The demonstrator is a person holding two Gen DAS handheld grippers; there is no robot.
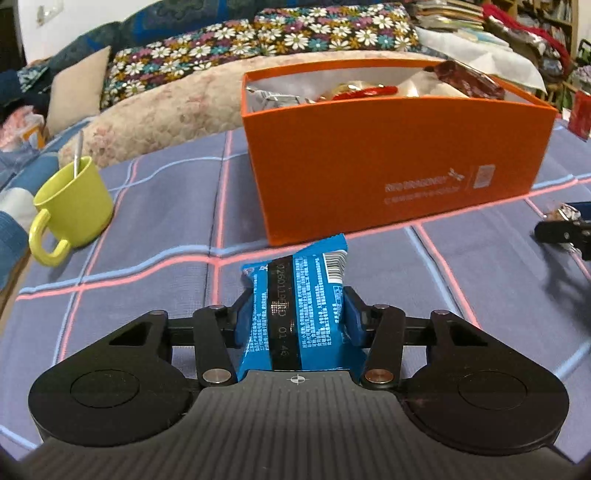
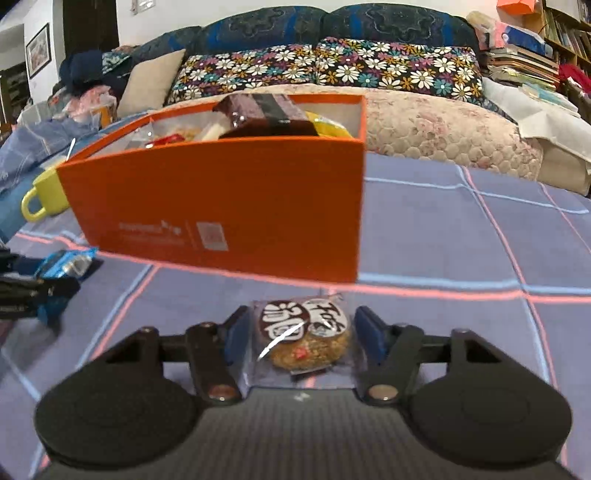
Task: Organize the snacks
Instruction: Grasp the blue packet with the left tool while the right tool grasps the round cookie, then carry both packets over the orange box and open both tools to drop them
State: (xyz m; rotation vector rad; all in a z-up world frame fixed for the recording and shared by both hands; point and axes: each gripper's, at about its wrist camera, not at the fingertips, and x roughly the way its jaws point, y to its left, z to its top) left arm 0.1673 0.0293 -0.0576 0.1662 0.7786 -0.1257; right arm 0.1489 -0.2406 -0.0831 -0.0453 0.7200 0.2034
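Blue pkt (image 1: 299,314) pinched in left tool (image 1: 297,317); clear-wrapped cookie (image 2: 304,339) between right tool (image 2: 301,336) pads, grip unclear.

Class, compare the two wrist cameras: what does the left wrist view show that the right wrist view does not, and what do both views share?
Only the left wrist view shows the printed back of the blue snack packet clamped in the left gripper, and the spoon standing in the cup. Only the right wrist view shows the clear-wrapped round cookie between the right gripper fingers, and a framed picture on the wall. Both show the orange box holding snacks, the yellow-green cup, the checked cloth and the flowered cushions.
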